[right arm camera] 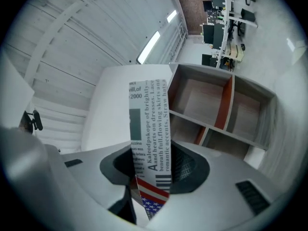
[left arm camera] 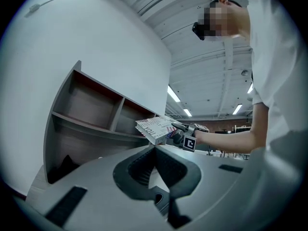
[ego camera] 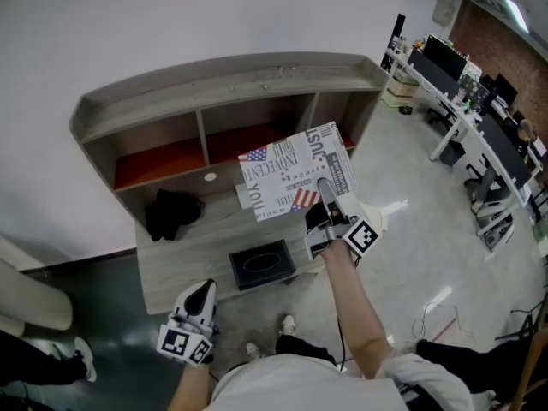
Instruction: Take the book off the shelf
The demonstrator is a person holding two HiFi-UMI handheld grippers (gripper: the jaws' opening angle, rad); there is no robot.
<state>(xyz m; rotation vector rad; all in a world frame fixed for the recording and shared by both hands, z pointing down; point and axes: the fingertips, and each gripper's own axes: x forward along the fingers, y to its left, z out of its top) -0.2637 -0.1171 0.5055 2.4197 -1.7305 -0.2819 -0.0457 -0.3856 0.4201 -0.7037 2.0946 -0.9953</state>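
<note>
My right gripper [ego camera: 330, 197] is shut on a book [ego camera: 295, 171] with a newsprint and US-flag cover, and holds it in the air in front of the grey wooden shelf [ego camera: 223, 80]. The book tilts above the desk surface [ego camera: 184, 251], clear of the compartments. In the right gripper view the book [right arm camera: 149, 129] stands edge-on between the jaws of the right gripper [right arm camera: 149, 177]. My left gripper [ego camera: 202, 294] hangs low at the desk's near edge with nothing in it. In the left gripper view the left gripper [left arm camera: 154, 150] has its tips together, and the book [left arm camera: 156, 128] shows beyond them.
A black cloth [ego camera: 171, 214] lies on the desk at the left. A black rectangular tray [ego camera: 261, 265] sits near the front edge, and a small white disc [ego camera: 211, 176] lies further back. Office desks with monitors [ego camera: 462, 101] fill the far right.
</note>
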